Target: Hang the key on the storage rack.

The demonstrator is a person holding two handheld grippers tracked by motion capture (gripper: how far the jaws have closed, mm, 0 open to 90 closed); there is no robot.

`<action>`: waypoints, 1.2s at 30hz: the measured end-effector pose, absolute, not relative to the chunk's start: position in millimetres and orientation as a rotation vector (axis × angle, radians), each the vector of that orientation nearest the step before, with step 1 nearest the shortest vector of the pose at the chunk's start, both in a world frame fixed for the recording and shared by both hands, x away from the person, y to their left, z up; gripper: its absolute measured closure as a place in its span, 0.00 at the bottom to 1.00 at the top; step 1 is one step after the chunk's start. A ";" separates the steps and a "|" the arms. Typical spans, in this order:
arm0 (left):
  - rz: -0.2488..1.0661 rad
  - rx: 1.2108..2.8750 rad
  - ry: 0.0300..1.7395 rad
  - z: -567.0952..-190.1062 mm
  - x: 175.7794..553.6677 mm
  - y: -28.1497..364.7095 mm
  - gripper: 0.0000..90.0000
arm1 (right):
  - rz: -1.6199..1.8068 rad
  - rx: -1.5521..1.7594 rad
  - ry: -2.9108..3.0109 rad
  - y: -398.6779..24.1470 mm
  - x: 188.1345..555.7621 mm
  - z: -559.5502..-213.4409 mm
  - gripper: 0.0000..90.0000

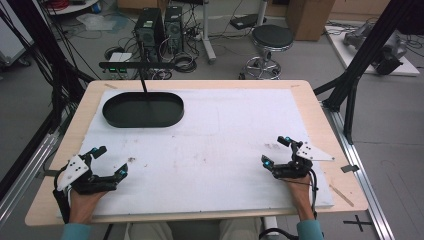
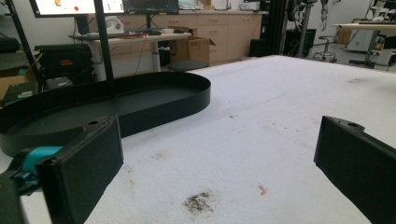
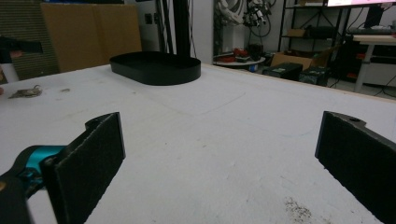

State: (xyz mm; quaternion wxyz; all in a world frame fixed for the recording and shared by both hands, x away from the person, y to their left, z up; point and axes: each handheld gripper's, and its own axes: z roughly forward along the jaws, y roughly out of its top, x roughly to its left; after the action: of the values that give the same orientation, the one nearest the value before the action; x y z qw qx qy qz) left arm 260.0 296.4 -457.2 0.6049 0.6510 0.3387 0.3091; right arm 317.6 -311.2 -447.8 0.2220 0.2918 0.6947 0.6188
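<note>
Black oval tray point(image 1: 143, 109) is parked at the far left of the white mat point(image 1: 225, 145), w/ nothing seen inside it. Left gripper point(image 1: 108, 161) is held near the front left corner, jaws spread wide, nothing gripped. Right gripper point(image 1: 275, 151) is held front right, also wide apart & nothing between.

Even overhead light, faint shadows, soft grainy frames, near jaws blurred
</note>
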 end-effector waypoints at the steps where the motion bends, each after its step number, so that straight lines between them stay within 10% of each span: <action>1: 0.717 1.506 0.781 -457.2 259.9 296.3 0.02 | 1.712 0.813 1.918 -311.3 317.5 -447.9 0.01; 36: 0.607 1.773 0.693 -399.3 273.9 297.4 0.02 | 1.692 0.800 1.922 -309.5 316.7 -447.8 0.01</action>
State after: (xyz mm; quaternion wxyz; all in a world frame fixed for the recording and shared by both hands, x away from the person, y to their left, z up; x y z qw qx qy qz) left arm 273.9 297.4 -399.3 0.5410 0.7463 0.2918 0.2554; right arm 316.7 -309.5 -447.8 0.2276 0.2903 0.6977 0.6141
